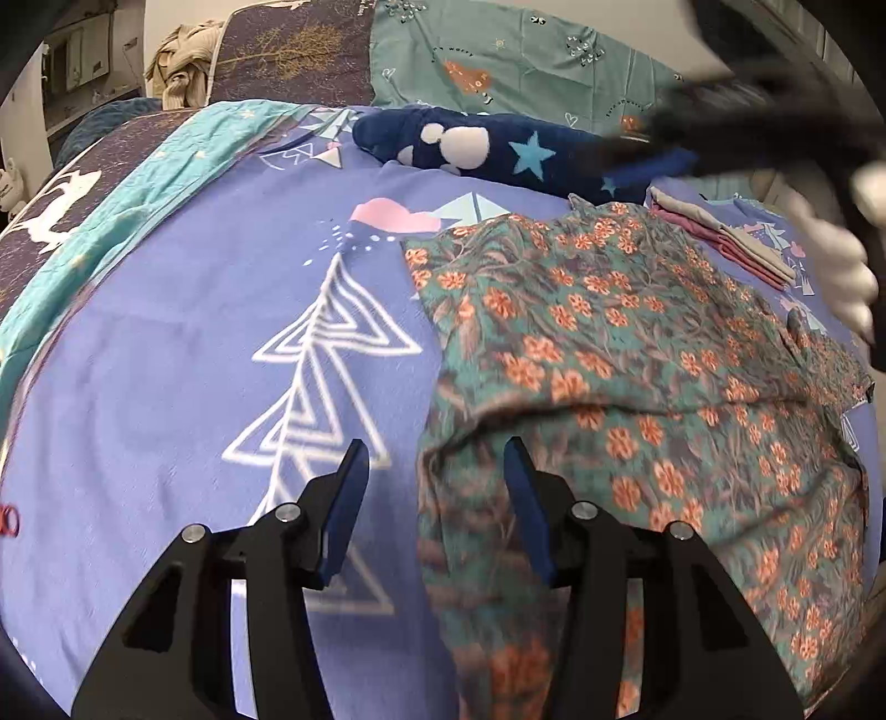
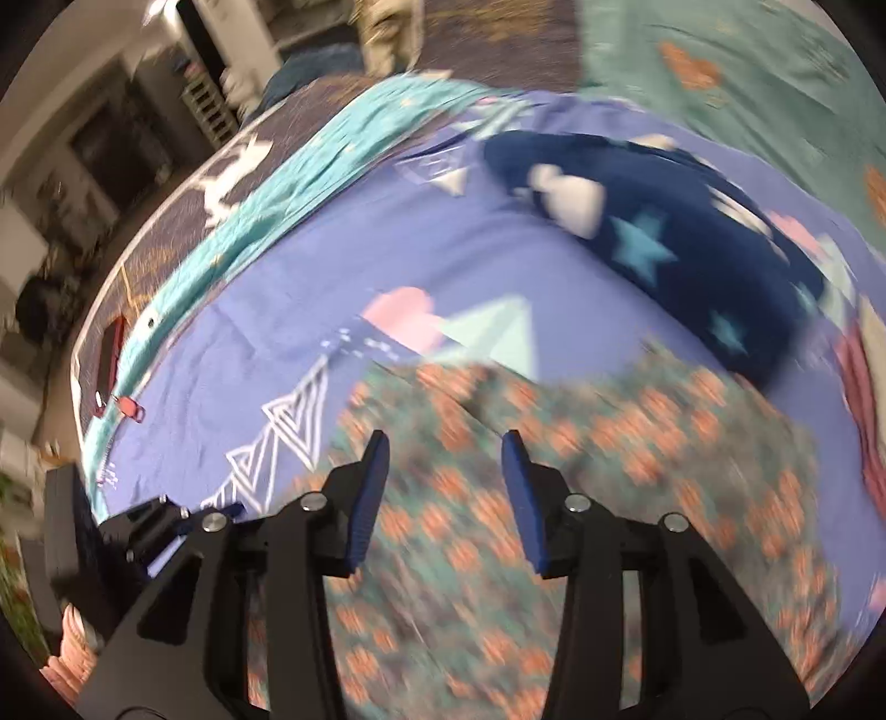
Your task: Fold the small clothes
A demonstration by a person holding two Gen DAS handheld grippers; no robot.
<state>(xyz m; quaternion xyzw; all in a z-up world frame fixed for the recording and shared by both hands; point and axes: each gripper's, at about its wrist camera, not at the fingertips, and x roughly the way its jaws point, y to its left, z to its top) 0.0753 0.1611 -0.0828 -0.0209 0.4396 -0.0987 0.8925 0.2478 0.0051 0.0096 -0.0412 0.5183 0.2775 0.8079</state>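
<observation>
A green garment with orange flowers [image 1: 637,387] lies spread and wrinkled on the purple bedsheet [image 1: 166,360]. My left gripper [image 1: 437,459] is open and empty, hovering over the garment's left edge. The garment also shows in the right wrist view [image 2: 554,498], blurred by motion. My right gripper [image 2: 443,448] is open and empty above the garment's near part. The right gripper appears as a dark blurred shape in the left wrist view [image 1: 775,127], held by a white-gloved hand. The left gripper's body shows in the right wrist view [image 2: 111,537] at the lower left.
A navy plush blanket with stars [image 1: 498,149] lies behind the garment. A folded pile of pink and beige clothes [image 1: 731,243] sits at the right. Teal and dark pillows [image 1: 498,50] stand at the bed's head. A red object [image 2: 108,354] lies near the bed's left edge.
</observation>
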